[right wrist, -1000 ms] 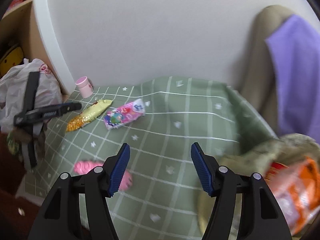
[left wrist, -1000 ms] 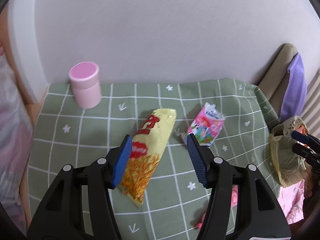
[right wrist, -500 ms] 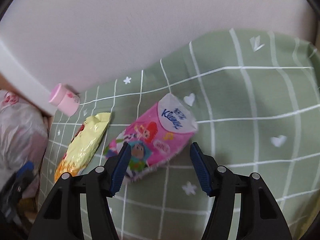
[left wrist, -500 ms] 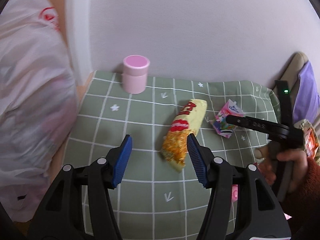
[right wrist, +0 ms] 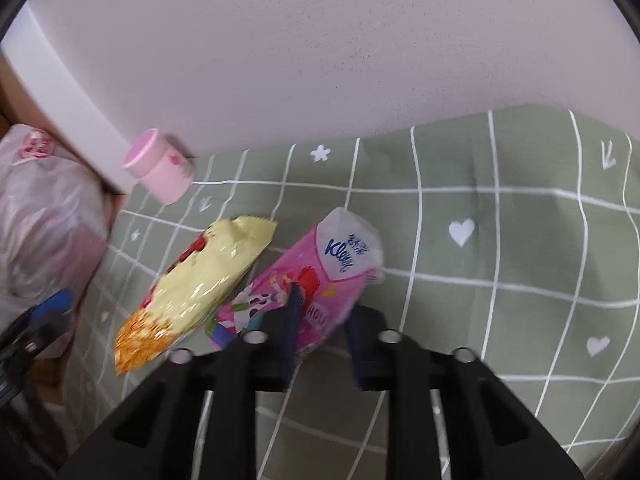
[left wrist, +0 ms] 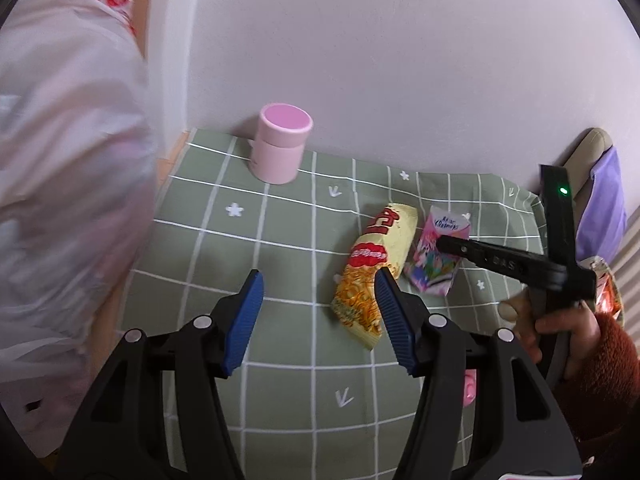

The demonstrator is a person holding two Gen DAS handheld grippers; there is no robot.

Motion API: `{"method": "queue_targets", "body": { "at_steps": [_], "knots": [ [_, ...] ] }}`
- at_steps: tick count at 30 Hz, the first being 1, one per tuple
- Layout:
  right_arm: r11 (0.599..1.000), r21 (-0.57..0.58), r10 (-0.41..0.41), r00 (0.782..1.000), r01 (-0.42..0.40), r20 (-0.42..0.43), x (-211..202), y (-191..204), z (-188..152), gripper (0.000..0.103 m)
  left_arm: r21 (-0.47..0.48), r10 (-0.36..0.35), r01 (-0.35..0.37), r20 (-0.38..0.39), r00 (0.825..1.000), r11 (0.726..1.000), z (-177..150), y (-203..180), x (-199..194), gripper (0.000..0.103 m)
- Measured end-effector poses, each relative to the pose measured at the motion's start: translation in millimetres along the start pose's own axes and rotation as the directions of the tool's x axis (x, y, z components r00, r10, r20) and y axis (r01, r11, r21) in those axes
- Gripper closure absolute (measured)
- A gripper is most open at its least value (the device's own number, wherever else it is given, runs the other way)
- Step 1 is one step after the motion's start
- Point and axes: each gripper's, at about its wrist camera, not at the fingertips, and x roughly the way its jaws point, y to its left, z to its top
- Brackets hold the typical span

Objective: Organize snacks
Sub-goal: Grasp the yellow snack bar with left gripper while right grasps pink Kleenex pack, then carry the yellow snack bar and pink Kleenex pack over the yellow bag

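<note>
Pink tissue pack (right wrist: 308,280) at mid-cloth, touching yellow snack bag (right wrist: 200,280) at its 9 o'clock. R gripper (right wrist: 320,320) narrowed onto pack, grip looks just made. L gripper (left wrist: 318,316) wide, empty. Sorting barely begun; both packs still on cloth (right wrist: 520,240).

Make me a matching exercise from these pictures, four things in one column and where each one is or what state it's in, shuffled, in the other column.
Things:
1. round pink lidded canister
2. long yellow snack bag
3. pink cartoon-printed tissue pack
4. left gripper

Places or states:
A. between the closing fingers of the right gripper
B. open, holding nothing, above the green checked tablecloth
C. upright at the back of the cloth, by the wall
D. lying flat on the cloth, beside the tissue pack

Pairs: 1-C, 2-D, 3-A, 4-B
</note>
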Motion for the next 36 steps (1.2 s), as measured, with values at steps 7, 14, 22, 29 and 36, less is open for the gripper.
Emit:
{"method": "queue_targets", "body": {
  "at_steps": [7,14,22,29,36],
  "knots": [
    [0.999,-0.042,0.025,0.995,-0.021,0.095,-60,-3,-11,0.095,0.050,-0.104,0.106,-0.045,0.994,0.993,15,-20,29,0.043],
    [0.995,-0.055,-0.073,0.978,0.085,0.194,-117,-17,-33,0.095,0.164,-0.118,0.137,-0.119,0.986,0.977,32,-48,63,0.043],
    [0.987,0.035,-0.160,0.968,0.157,0.194,-156,-57,-74,0.095,0.293,-0.052,0.120,-0.230,0.972,0.949,56,-84,114,0.043],
    [0.972,0.096,-0.228,0.954,0.213,0.195,-183,-63,-107,0.095,0.324,-0.007,0.108,-0.300,0.954,0.940,57,-96,136,0.070],
    [0.960,0.099,-0.277,0.942,0.263,0.188,-206,-64,-127,0.095,0.324,-0.065,0.119,-0.171,0.983,0.939,63,-112,86,0.083]
  ]
}}
